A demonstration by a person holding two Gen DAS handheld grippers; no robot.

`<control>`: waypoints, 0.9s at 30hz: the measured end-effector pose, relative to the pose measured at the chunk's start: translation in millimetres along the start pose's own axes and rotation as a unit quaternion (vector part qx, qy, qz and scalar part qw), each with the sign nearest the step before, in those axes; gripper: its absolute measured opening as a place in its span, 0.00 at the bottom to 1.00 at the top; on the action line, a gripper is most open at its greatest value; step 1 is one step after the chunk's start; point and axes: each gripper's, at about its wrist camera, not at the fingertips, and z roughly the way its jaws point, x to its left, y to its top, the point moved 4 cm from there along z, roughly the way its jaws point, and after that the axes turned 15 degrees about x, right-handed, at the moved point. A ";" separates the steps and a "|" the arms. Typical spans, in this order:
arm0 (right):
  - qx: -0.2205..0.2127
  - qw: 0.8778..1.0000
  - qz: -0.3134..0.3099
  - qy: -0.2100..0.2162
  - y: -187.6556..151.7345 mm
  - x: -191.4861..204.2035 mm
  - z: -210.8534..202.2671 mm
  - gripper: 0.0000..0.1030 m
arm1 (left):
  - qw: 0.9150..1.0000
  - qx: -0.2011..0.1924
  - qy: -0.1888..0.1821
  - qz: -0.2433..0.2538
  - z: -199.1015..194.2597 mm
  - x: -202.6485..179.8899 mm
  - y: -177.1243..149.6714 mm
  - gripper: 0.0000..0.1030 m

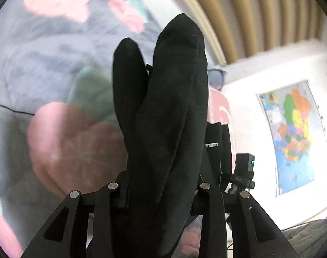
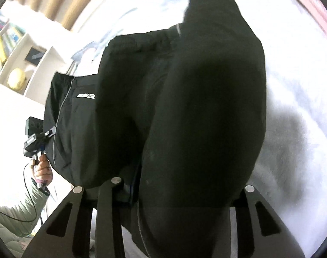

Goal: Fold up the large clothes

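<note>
Two hand-held grippers, and both have a bunch of the same black garment (image 1: 163, 111) stuffed between their fingers. From the left wrist view, the left hand-held gripper (image 1: 157, 195) has its jaws pulled in narrow around thick folds of black fabric, which stick up and forward past the fingertips and hide them completely. So it's clamped on the cloth as far as I can see.

Same deal on the right: the right hand-held gripper (image 2: 174, 193) is narrowed on a fat roll of the garment that fills the middle of its view, tips buried under it. Off to the left of it the rest of the garment hangs spread out, with a small white logo (image 2: 85, 96) and a thin light piping line (image 2: 62, 105) running down it.

Further left of the right hand-held gripper you can spot the other gripper's body gripped by the person's hand (image 2: 42, 168), pale green sleeve (image 2: 17, 210) and a thin cable trailing down.

Below and ahead of the left hand-held gripper is a bed cover (image 1: 45, 68), grey-blue with pink and mint blotches, pretty blurred. To its right there's a colourful map (image 1: 292, 133) on a white wall, and tan curtains (image 1: 249, 17) above. Right view also shows a white shelf with books (image 2: 8, 40).
</note>
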 end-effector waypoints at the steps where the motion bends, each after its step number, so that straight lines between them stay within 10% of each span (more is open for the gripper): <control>1: -0.002 1.000 -0.005 -0.002 -0.6 3.6 -3.6 0.41 | 1.000 -0.003 0.001 0.007 -1.1 -11.8 -7.0 0.35; 20: 0.052 0.998 0.035 -0.006 -81.5 10.4 26.1 0.41 | 0.998 0.022 -0.004 -0.063 -25.1 24.5 -152.2 0.36; 27: 0.058 0.987 0.150 -0.003 -90.7 -49.1 49.7 0.53 | 0.973 -0.018 0.001 -0.231 -39.6 124.0 -177.1 0.49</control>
